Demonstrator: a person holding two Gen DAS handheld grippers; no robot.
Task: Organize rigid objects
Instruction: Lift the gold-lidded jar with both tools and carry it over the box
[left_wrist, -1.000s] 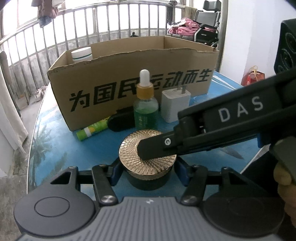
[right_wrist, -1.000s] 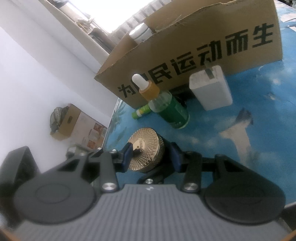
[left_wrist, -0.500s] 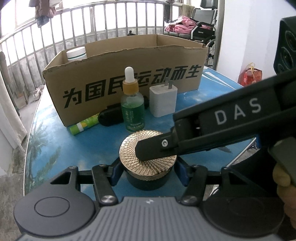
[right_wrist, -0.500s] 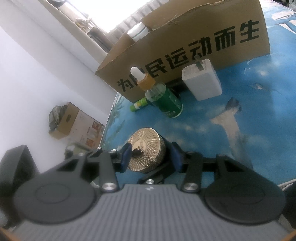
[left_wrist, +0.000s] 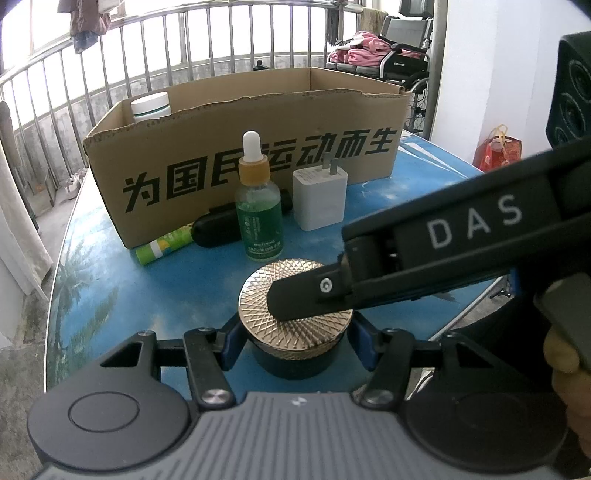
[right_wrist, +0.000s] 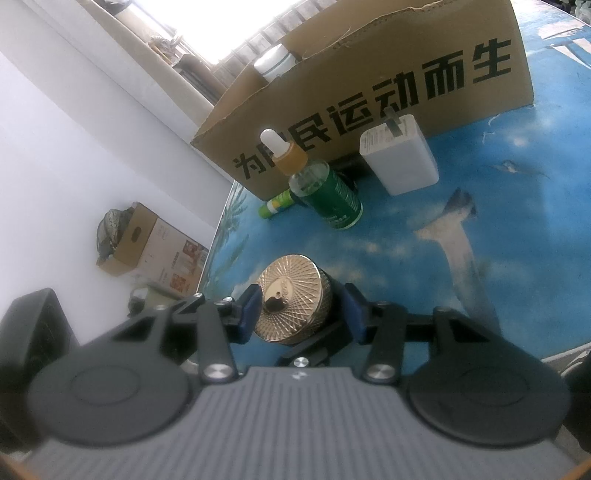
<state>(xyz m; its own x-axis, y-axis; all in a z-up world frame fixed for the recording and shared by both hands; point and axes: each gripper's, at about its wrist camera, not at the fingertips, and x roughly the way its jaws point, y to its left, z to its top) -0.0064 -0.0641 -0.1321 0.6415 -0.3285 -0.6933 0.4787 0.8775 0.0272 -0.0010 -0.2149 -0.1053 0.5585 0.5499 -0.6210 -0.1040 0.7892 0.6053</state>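
Observation:
A dark jar with a gold ribbed lid sits between the fingers of my left gripper, which is shut on the jar's dark body. My right gripper is shut on the gold lid from the side; its black body crosses the left wrist view over the lid. Behind stand a green dropper bottle, a white charger and an open cardboard box with a white jar inside.
A green tube and a black oval case lie against the box front on the blue round table. The table edge is close on the left and right. A balcony railing runs behind.
Both grippers and the jar have moved together relative to the table; the box and bottles shifted back and then closer in view. The grip on the jar and lid is unchanged.

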